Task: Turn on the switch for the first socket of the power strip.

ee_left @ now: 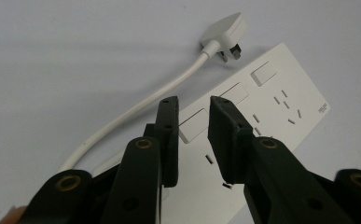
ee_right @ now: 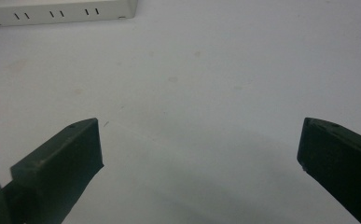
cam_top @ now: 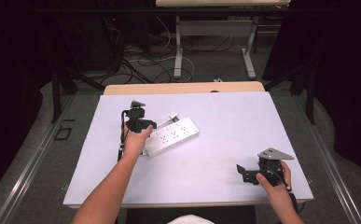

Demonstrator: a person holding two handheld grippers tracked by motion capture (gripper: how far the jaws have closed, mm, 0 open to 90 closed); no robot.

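A white power strip (cam_top: 173,135) lies slantwise on the white table (cam_top: 234,126), left of centre. Its face (ee_left: 281,100) carries rocker switches and socket slots. A white cable (ee_left: 136,109) curls from it to a white plug (ee_left: 225,30) lying prongs-out beside the strip's far end. My left gripper (cam_top: 140,125) hovers over the strip's near-left end. Its jaws stand a narrow gap apart (ee_left: 194,105) above a switch, with nothing between them. My right gripper (cam_top: 244,173) rests near the front right, jaws wide open (ee_right: 199,140) over bare table. The strip's side (ee_right: 57,11) lies far ahead of it.
The white board sits on a wooden tabletop whose far edge (cam_top: 183,87) shows behind it. Beyond it are a desk frame (cam_top: 178,46) and loose cables (cam_top: 141,60) on the floor. Bare table lies between the strip and the right gripper.
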